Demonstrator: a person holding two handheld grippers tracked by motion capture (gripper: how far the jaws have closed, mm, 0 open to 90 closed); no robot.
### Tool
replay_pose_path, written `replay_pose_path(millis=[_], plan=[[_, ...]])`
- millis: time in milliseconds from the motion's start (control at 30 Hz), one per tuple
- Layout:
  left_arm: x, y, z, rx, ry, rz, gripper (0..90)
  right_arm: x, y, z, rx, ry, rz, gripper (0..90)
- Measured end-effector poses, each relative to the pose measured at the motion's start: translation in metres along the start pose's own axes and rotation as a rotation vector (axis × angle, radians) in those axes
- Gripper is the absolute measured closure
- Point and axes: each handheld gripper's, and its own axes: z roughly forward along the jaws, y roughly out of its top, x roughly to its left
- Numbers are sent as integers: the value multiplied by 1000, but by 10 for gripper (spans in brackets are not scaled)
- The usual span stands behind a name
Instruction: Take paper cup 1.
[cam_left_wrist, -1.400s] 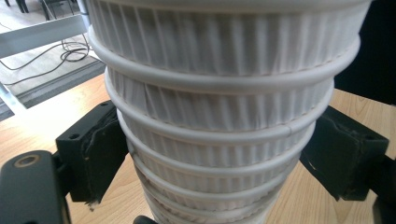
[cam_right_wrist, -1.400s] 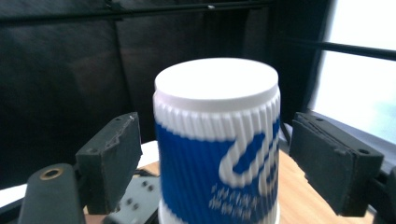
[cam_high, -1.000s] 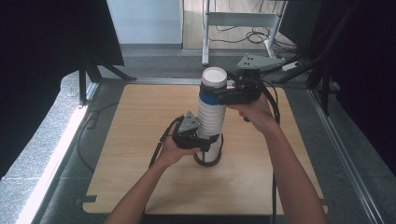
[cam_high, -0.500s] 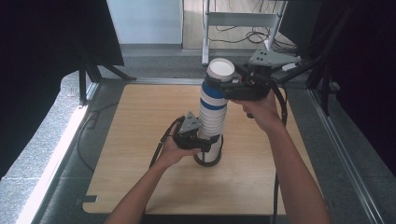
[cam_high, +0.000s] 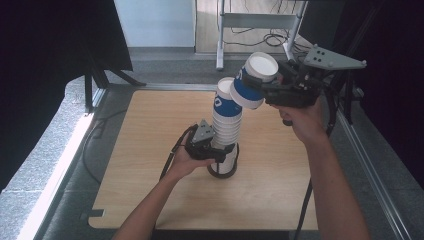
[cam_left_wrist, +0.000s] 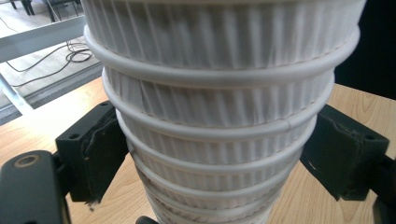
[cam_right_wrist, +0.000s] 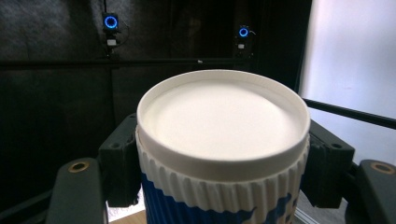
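Cup stack's (cam_left_wrist: 219, 130) ribbed rims, close-up

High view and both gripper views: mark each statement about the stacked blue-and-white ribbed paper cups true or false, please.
1. The right gripper holds one blue-and-white ribbed paper cup clear of the stack. True.
2. The left gripper clamps the stack of cups near its top. False: it grips near the bottom.
3. The stack lies on its side on the wooden table. False: it stands upright, cups upside down.
4. The lifted cup is tilted, its white base showing. True.
5. The right gripper's jaws hang open. False: they press the cup's sides.
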Motion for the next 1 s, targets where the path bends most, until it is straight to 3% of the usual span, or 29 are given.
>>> replay_pose_path(millis=[433, 533, 1000], plan=[[0, 0, 0, -2, 1, -1, 128, 1, -24, -40, -2, 7, -12, 282], [0, 0, 0, 3, 5, -6, 127, 0, -38, -51, 3, 11, -14, 282], [-1, 1, 1, -2, 14, -10, 118, -6, -85, -54, 43, 25, 27, 282]])
